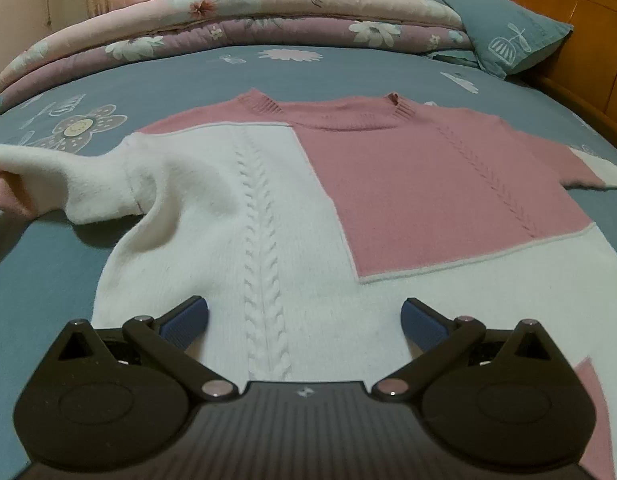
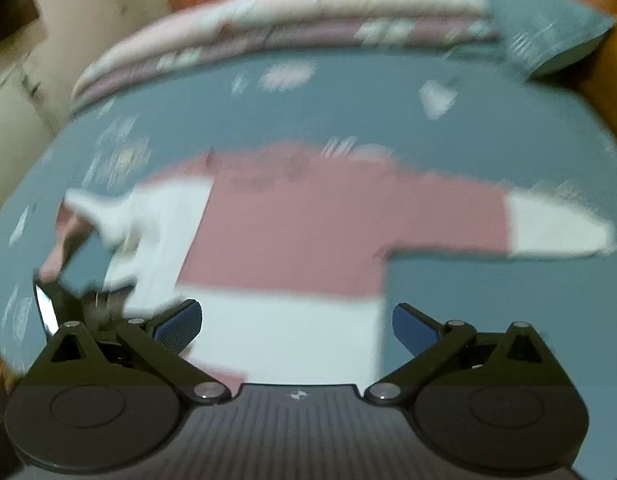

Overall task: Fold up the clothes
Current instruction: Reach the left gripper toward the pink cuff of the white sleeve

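Sweater [image 1: 388,184] flat on bed [image 1: 268,68]; folding barely begun. Our left gripper [image 1: 304,316] and right gripper [image 2: 296,322]: jaws wide apart, empty. Next, we judge: grip a sleeve [image 2: 556,228], fold inward.

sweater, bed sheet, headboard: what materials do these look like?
Sweater: soft fuzzy knit, likely wool or acrylic; cable braids and a ribbed collar show.
Bed sheet: smooth matte woven cloth, probably cotton, with printed flowers.
Headboard: glossy varnished wood, orange-brown with highlights.
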Demonstrator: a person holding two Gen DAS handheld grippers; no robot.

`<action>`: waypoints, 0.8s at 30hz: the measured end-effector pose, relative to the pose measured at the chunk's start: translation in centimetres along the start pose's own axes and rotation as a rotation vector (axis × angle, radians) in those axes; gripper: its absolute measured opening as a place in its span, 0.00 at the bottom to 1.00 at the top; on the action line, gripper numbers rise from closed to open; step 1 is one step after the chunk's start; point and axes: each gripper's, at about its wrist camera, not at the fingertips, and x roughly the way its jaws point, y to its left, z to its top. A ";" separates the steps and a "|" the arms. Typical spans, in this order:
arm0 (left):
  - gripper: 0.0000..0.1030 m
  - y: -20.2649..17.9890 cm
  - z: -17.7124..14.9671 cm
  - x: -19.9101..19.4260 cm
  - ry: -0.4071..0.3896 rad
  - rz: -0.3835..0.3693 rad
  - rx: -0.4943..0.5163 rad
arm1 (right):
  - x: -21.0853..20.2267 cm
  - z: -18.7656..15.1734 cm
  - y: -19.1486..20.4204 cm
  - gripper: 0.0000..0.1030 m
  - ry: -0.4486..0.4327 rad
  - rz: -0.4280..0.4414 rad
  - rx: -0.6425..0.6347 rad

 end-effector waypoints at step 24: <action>0.99 0.2 -0.1 -0.5 0.019 0.031 0.002 | 7.0 -16.9 -2.3 1.00 -0.163 0.417 0.465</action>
